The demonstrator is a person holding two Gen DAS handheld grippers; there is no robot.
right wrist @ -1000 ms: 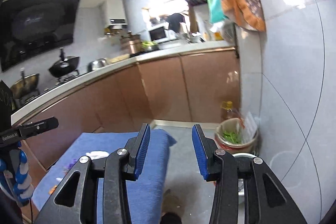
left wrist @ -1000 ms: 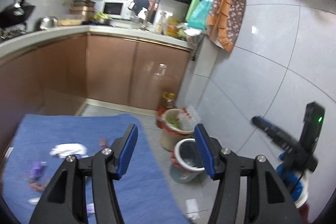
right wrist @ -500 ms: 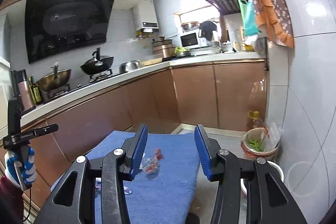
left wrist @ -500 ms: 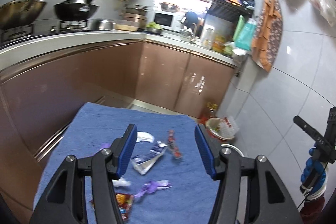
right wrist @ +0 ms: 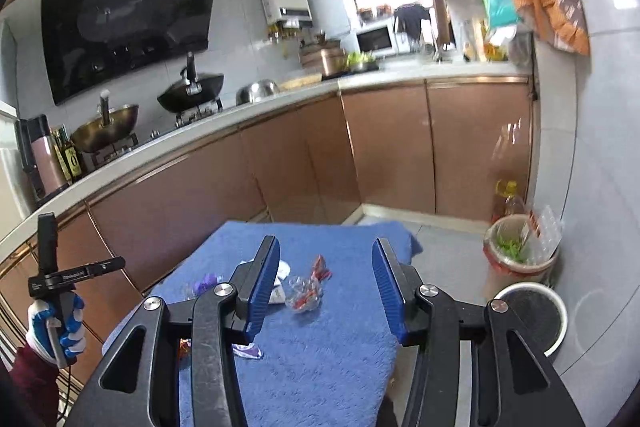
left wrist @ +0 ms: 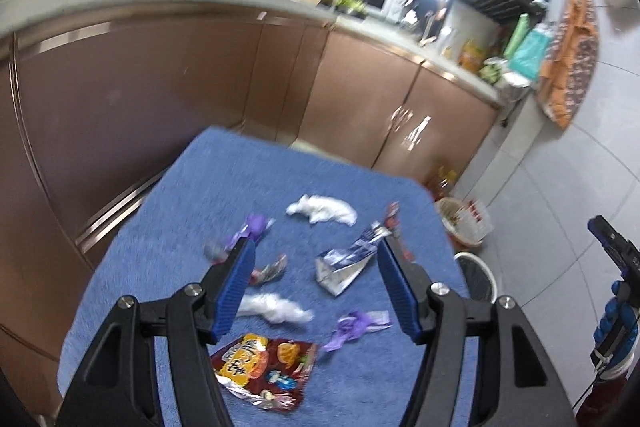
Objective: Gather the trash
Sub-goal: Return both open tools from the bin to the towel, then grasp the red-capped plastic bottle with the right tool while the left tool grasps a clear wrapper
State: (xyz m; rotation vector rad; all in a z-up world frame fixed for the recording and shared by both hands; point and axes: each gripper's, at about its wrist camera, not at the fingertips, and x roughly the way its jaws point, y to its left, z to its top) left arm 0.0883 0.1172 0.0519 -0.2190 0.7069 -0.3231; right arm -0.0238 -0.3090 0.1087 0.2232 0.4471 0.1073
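Observation:
Trash lies scattered on a blue cloth-covered table [left wrist: 192, 211]. It includes a red snack bag [left wrist: 268, 363], two white tissue wads [left wrist: 320, 211], purple wrappers [left wrist: 356, 327] and a crumpled silver-blue wrapper [left wrist: 348, 263]. My left gripper [left wrist: 315, 247] hovers above them, tilted down, open with nothing between its fingers. My right gripper [right wrist: 325, 241] is open and empty over the table's near right side, above a clear wrapper with red print [right wrist: 306, 295]. Each view shows the other gripper in a blue-and-white gloved hand [right wrist: 56, 327].
On the floor right of the table stand a white bin [right wrist: 532, 315] and a lined bin with green waste [right wrist: 516, 251], with an oil bottle [right wrist: 506, 195] behind them. Brown cabinets [right wrist: 392, 155] run along the far and left sides, and a tiled wall is on the right.
The left view swung from the bins and floor to the trash on the table and sank closer, and its jaws widened. The right gripper moved in over the table with its jaws slightly wider.

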